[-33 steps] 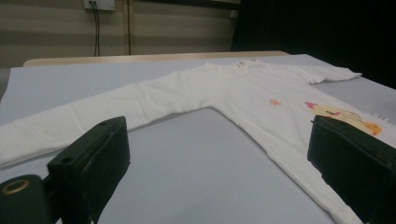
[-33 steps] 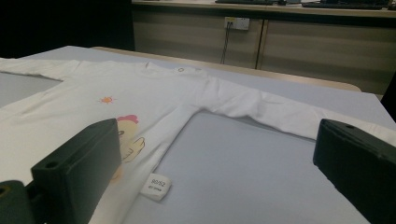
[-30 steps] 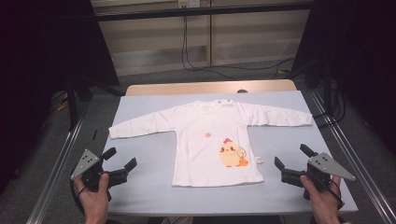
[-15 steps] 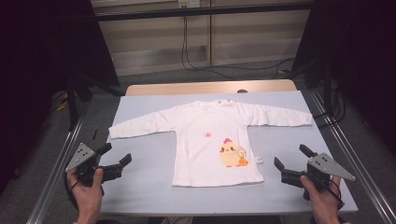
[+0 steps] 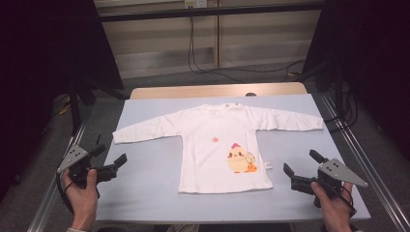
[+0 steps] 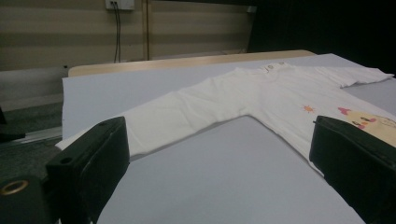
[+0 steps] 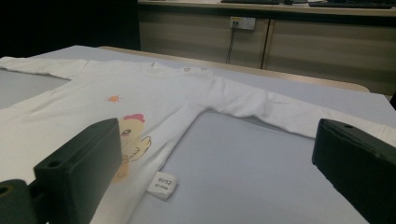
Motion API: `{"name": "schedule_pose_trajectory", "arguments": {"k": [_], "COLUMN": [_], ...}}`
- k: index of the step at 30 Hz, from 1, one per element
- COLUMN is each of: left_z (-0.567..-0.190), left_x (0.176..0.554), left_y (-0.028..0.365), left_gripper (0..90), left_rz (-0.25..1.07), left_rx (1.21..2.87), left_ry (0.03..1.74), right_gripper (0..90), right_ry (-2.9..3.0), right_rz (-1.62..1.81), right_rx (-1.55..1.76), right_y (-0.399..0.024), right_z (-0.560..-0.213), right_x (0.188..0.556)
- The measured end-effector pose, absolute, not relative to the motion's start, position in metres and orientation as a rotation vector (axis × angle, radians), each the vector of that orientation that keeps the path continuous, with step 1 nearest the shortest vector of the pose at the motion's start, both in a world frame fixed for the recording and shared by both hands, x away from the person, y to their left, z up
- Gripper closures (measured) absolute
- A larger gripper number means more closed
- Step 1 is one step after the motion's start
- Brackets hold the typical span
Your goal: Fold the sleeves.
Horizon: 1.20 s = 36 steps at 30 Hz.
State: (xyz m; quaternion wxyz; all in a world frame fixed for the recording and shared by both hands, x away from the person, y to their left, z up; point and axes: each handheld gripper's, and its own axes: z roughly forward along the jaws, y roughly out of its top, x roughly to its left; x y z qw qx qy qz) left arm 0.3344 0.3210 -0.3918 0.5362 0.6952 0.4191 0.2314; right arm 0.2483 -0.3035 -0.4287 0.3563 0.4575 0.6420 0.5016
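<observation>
A small white long-sleeved shirt [image 5: 220, 140] with a yellow chick print lies flat, front up and sleeves spread, on the pale blue table top [image 5: 154, 179]. My left gripper [image 5: 109, 154] is open at the table's left edge, just below the cuff of the shirt's left-hand sleeve [image 5: 145, 130], holding nothing. My right gripper [image 5: 303, 163] is open near the front right, beside the shirt's hem corner. In the left gripper view the sleeve [image 6: 187, 116] runs between the wide jaws. In the right gripper view the chick print [image 7: 133, 140] and a small label [image 7: 163, 183] lie ahead.
The blue cover lies on a wooden table [image 5: 217, 90] with metal rails [image 5: 358, 150] along both sides. Dark stands and cables [image 5: 208, 63] are on the floor behind. A wall socket [image 7: 243, 22] is on the panel beyond.
My left gripper has drifted left toward the table's edge and turned to point right at the sleeve. The right gripper has stayed put.
</observation>
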Motion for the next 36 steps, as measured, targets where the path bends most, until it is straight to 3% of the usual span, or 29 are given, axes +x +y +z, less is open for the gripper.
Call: {"name": "schedule_pose_trajectory", "arguments": {"k": [36], "left_z": [-0.396], "left_x": [0.393], "left_y": [0.359], "left_gripper": [4.2], "left_rz": [0.622], "left_rx": [1.668], "left_ry": [1.142], "right_gripper": [0.8], "right_ry": [1.668], "right_rz": [1.295], "right_rx": [1.172], "right_y": [-0.303], "right_z": [-0.429], "right_x": [0.249]}}
